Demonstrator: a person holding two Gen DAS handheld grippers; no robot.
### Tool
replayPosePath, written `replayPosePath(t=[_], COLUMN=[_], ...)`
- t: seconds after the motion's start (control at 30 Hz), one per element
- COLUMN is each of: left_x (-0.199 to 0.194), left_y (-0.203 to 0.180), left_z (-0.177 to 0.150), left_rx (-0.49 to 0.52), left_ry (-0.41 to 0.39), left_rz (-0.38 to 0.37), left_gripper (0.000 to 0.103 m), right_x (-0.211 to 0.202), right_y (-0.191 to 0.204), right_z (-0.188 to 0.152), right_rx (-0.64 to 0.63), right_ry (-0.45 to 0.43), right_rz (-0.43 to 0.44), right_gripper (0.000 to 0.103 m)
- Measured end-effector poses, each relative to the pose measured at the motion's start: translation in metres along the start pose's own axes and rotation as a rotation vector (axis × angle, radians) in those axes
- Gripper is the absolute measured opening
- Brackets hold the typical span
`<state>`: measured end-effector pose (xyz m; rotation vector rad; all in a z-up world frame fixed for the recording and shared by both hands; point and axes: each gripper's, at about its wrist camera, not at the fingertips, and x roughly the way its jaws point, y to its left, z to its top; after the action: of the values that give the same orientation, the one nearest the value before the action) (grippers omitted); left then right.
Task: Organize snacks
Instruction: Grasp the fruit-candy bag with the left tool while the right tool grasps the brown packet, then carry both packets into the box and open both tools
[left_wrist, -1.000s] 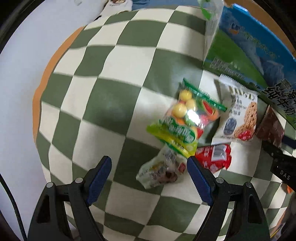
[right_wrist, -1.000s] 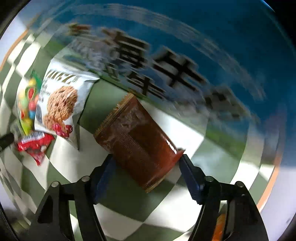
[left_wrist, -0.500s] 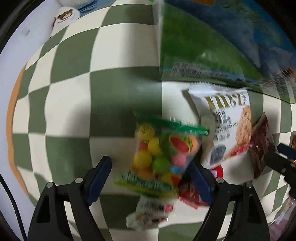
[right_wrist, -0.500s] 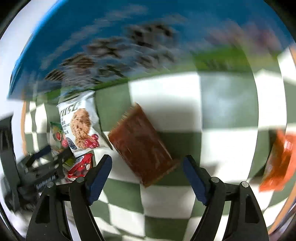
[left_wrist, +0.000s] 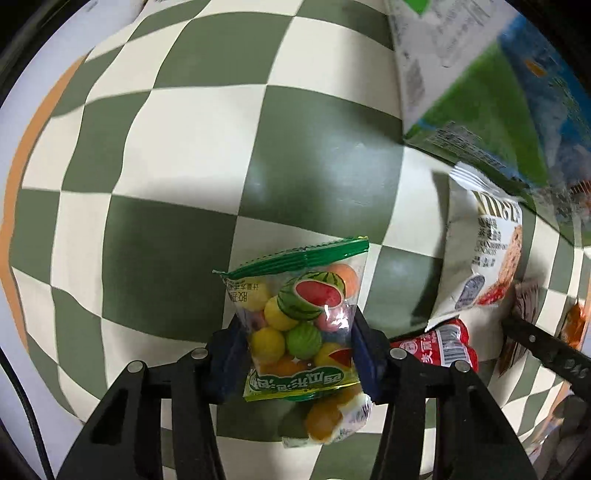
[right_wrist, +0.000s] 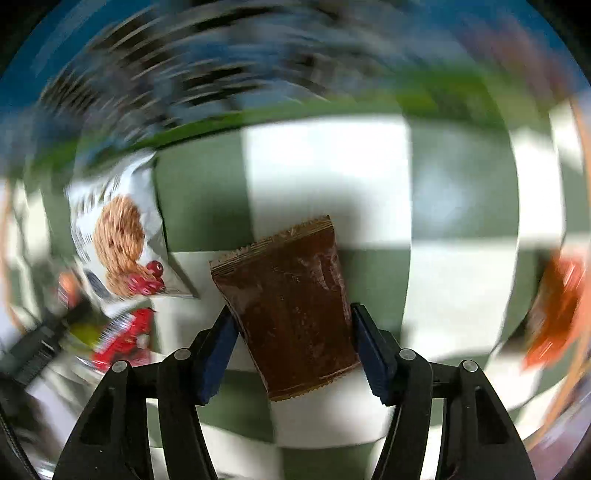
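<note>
My left gripper is shut on a clear candy bag with a green top seal and coloured gum balls, held above the green-and-cream checked cloth. My right gripper is shut on a brown snack packet, its crimped end pointing away from me. A white cookie packet lies to the right in the left wrist view and shows at the left in the right wrist view. A red packet lies beside it.
A big blue-and-green carton stands at the upper right of the left wrist view. A small pale packet lies under the candy bag. An orange packet is at the right edge. The other gripper's black arm reaches in from the right.
Both grippers have closed: the left on the candy bag, the right on the brown packet. The left gripper has moved forward over the bag. The right view swings and is blurred.
</note>
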<state>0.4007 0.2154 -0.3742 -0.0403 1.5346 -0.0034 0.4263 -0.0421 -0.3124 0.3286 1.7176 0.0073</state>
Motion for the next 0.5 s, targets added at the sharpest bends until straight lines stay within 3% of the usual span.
replayPosePath(t=[0.07,0.13,0.23,0.3,0.37,0.4,0.47,0.5], left_x=[0.008,0.012,0.015,0.006,-0.002,-0.01,-0.015,-0.018], left_y=[0.0,-0.004,-0.009,-0.012,-0.009,-0.014,-0.014,-0.012], left_z=[0.004,0.009,0.014,0.012,0.001,-0.003,-0.008,-0.015], left_rx=[0.008,0.016,0.005,-0.009,-0.017,-0.021,-0.031,-0.035], left_ry=[0.016,0.027,0.021,0.007,-0.002,-0.005,-0.011,-0.014], left_rz=[0.0,0.021,0.03,0.043,0.049,0.053,0.058,0.057], left_gripper=[0.057,0.057,0.056,0.049,0.048,0.047,0.047,0.047], right_x=[0.0,-0.003,-0.008,-0.004,0.001,0.002,0.003,0.002], right_y=[-0.016,-0.022,0.002,0.019,0.035,0.037,0.039,0.039], right_z=[0.003,0.007,0.022,0.019,0.012,0.01,0.004,0.001], right_rx=[0.084,0.09,-0.01,-0.075,-0.111,-0.12,-0.145,-0.153], right_ry=[0.028,0.034,0.007,0.012,-0.006,-0.017,-0.056,-0.072], right_rz=[0.088,0.116,0.048,-0.012,-0.062,-0.084,-0.141,-0.151], right_gripper=[0.074,0.077,0.077,0.077,0.077,0.075,0.059,0.059])
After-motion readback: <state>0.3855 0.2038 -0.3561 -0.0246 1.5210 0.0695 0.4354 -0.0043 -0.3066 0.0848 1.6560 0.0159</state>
